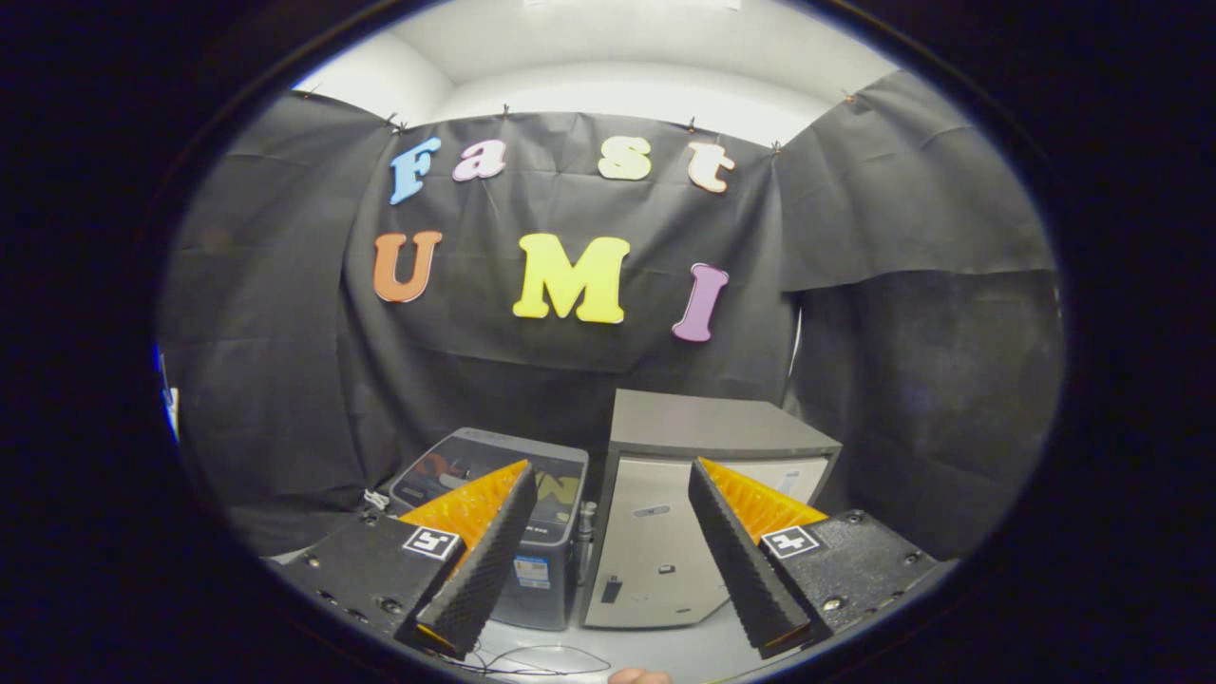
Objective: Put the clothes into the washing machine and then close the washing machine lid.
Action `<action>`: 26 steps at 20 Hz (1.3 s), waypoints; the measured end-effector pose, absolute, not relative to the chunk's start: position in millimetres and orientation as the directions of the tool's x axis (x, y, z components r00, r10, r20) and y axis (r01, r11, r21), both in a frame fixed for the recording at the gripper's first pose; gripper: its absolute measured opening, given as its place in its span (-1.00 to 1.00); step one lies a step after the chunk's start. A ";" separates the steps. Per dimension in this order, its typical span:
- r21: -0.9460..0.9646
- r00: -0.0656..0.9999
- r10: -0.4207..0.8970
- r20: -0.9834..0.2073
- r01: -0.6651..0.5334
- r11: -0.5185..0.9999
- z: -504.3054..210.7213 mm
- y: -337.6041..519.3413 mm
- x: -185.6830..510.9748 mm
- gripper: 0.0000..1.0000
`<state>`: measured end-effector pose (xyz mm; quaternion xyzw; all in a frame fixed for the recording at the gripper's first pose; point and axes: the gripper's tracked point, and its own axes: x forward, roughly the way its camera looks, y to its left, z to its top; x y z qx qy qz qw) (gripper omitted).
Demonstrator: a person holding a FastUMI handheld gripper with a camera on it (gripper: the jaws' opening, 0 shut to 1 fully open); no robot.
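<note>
Gripper: the gripper [613,560] hangs with its fingers spread wide, nothing between them; raised above the pale table [665,651].
Washing machine: the small dark grey top-loading washing machine [518,532] stands just beyond the left finger; its printed lid lies flat, seemingly shut.
Cabinet: a silver-fronted box cabinet [684,513] sits touching-close on the right; a wide approach may knock it.
Clothes: I cannot tell where they are; risk is searching blind.
Cables: thin wires [532,660] near; may snag.
</note>
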<state>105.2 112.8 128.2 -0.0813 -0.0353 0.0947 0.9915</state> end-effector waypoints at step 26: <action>-0.220 0.981 0.195 0.016 -0.187 0.958 120.1 104.9 118.1 1.00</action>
